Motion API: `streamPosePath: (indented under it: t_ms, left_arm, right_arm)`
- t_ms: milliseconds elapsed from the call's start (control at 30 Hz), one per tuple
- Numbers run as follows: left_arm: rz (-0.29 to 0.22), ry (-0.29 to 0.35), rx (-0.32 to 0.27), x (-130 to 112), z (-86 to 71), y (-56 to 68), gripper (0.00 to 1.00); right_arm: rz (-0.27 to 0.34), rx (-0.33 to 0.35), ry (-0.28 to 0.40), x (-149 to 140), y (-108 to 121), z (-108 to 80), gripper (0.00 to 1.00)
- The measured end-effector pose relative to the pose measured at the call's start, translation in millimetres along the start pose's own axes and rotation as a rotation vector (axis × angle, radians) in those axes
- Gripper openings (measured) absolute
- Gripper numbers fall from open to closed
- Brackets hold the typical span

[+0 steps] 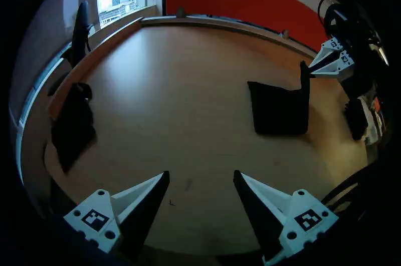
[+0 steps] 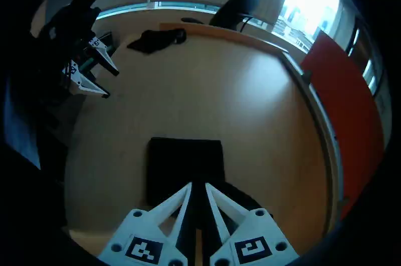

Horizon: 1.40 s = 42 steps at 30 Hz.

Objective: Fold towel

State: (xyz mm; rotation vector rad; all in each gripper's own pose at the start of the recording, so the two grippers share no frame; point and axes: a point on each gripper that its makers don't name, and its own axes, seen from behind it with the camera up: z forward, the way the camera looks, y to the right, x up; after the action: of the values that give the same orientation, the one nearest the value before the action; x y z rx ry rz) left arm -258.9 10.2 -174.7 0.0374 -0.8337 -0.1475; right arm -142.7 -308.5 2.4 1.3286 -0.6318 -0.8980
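Right up close, the right gripper (image 2: 198,185) has its two fingers drawn almost together, with dark fabric in the narrow slit between them. That is the near edge of the towel (image 2: 185,168), a dark square lying flat on the wooden table (image 2: 235,90). In the left gripper view the same towel (image 1: 278,110) has one edge lifted upright where the right gripper (image 1: 312,70) pinches it, so the jaws look clamped on the cloth, though the dark fabric makes the contact itself hard to see.

The left gripper (image 1: 200,173) is well apart from the towel, fingers spread wide over bare wood with nothing between them. In the right gripper view it (image 2: 113,84) sits beyond the towel's far left corner, at the table's edge, jaws parted.

A second dark cloth (image 1: 72,125) lies crumpled well away from the towel, near the far rim of the table. Beyond the cloth stands a dark chair (image 2: 235,8). A red partition (image 2: 351,110) runs along the table edge on the towel's right side, with a bright window (image 2: 311,5) past its far end.
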Motion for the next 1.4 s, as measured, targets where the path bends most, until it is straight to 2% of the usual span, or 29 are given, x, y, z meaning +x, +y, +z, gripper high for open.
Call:
streamPosePath:
  t_ms: [367,667,933,1000,1033,1200,1233,1400]
  left_arm:
    - [-0.028,0.005,0.013,-6,-3.4,-5.9,0.95]
    - [-0.058,0.006,0.026,-15,-6.0,-9.4,0.95]
    - [-0.061,0.006,0.025,-15,-5.7,-8.0,0.94]
    - [-0.058,0.005,0.024,-16,-5.7,-7.7,0.95]
    - [-0.057,0.005,0.024,-16,-5.7,-7.5,0.95]
    - [-0.053,0.003,0.022,-16,-5.9,-6.6,0.95]
    - [-0.052,0.004,0.022,-16,-5.9,-6.3,0.94]
    - [-0.046,0.005,0.020,-15,-6.1,-4.6,0.95]
  right_arm:
    - [-0.055,0.074,-0.005,25,-22,34.8,0.04]
    - [-0.034,0.131,-0.036,22,-41,76.2,0.04]
    - [-0.017,0.147,-0.043,19,-47,81.2,0.06]
    - [-0.013,0.145,-0.043,18,-47,80.4,0.10]
    - [-0.009,0.144,-0.041,17,-47,79.8,0.16]
    - [0.015,0.125,-0.033,15,-44,75.8,0.63]
    - [0.020,0.124,-0.032,14,-43,74.6,0.70]
    - [0.041,0.117,-0.027,10,-43,69.8,0.70]
